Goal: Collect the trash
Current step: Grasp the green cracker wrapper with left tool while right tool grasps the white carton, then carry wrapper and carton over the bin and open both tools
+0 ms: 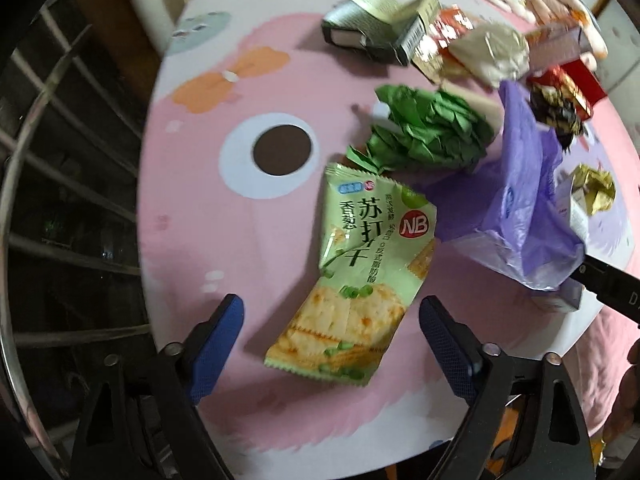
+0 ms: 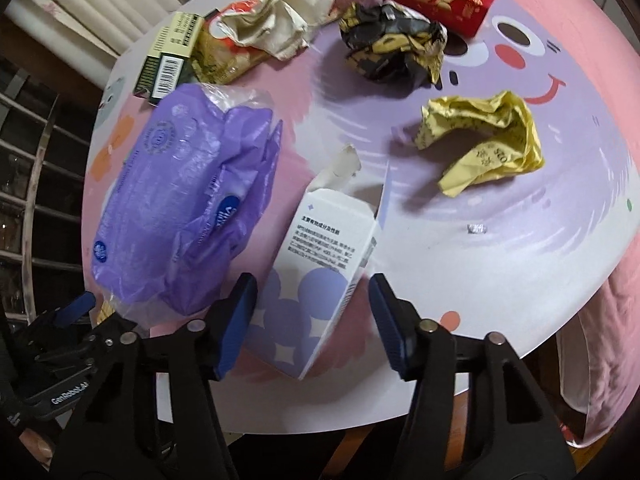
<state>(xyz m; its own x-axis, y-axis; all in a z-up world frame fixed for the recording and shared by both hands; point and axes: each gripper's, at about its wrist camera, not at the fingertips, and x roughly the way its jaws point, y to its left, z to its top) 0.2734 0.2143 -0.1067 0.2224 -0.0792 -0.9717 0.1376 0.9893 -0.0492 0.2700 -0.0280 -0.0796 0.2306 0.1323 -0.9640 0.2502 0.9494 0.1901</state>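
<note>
L gripper (image 1: pixel 332 320), jaws wide: drop lower over cracker wrapper (image 1: pixel 360 272). R gripper (image 2: pixel 313 300), jaws half-wide round white box (image 2: pixel 320 272): squeeze gently.

A green cracker wrapper (image 1: pixel 360 276) lies flat on the table, a torn-open white-and-purple carton (image 2: pixel 320 276) lying beside a crumpled purple bag (image 2: pixel 188 208)

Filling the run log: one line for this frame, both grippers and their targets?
left gripper: open over green cracker packet | right gripper: open astride white-purple carton, no grip | table: trash uncollected
</note>
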